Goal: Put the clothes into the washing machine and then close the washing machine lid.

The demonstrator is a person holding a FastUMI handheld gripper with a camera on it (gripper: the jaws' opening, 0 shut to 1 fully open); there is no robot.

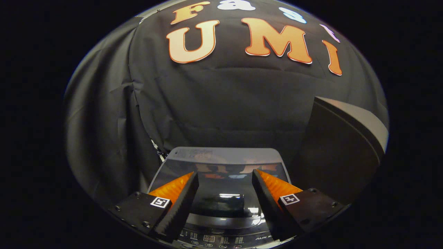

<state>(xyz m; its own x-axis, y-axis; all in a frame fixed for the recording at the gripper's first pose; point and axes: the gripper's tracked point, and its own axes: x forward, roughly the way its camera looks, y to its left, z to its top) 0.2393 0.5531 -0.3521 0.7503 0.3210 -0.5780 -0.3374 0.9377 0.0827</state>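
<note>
The washing machine lid (221, 164) lies shut below the tongs (225, 180), which are held apart, gripping nothing.

Counted one top-loading washing machine (221, 162) with a glossy dark glass lid (221, 193), just the one lid, lying flat on it. One gripper (225, 178) with two fingers (181, 197), spread apart with nothing between them. One big dark rounded panel with a pale edge (342, 152) sat beside the machine.
</note>
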